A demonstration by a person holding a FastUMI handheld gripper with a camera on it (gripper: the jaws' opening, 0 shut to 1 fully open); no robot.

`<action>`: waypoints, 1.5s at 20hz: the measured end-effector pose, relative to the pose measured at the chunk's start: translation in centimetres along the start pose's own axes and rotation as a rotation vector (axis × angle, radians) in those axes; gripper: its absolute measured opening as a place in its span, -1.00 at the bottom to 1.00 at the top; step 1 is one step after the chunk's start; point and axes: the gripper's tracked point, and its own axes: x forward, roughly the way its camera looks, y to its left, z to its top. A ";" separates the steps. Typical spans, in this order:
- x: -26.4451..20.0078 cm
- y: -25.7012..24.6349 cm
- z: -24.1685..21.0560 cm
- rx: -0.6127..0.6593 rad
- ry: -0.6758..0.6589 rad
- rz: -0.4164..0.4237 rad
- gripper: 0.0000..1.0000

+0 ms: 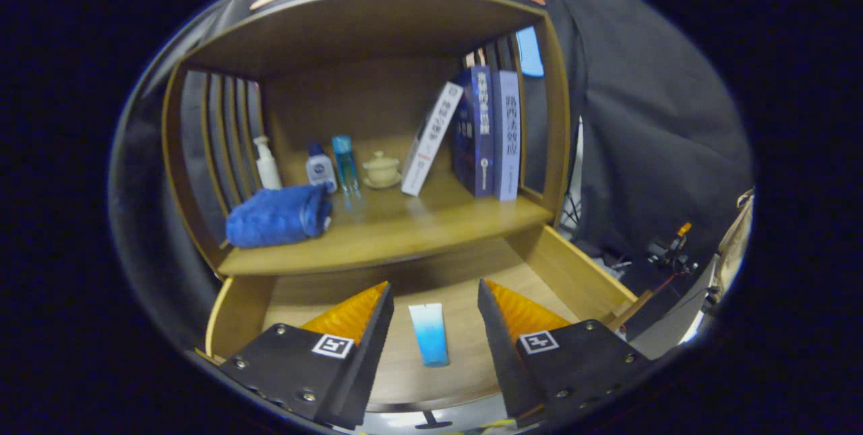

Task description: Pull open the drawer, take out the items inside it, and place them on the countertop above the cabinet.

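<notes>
The wooden drawer is pulled open below the cabinet's countertop. A blue-and-white tube lies flat on the drawer's floor. My gripper hangs open above the drawer, and the tube shows in the gap between the two fingers, untouched. On the countertop, at its left end, lies a rolled blue towel.
Behind the towel on the countertop stand a white pump bottle, a small white bottle, a slim blue bottle and a lidded cup. Leaning and upright books fill the right side. The cabinet's side walls and top enclose it.
</notes>
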 end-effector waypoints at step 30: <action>8.6 0.9 -12.9 -0.011 0.649 -0.076 0.22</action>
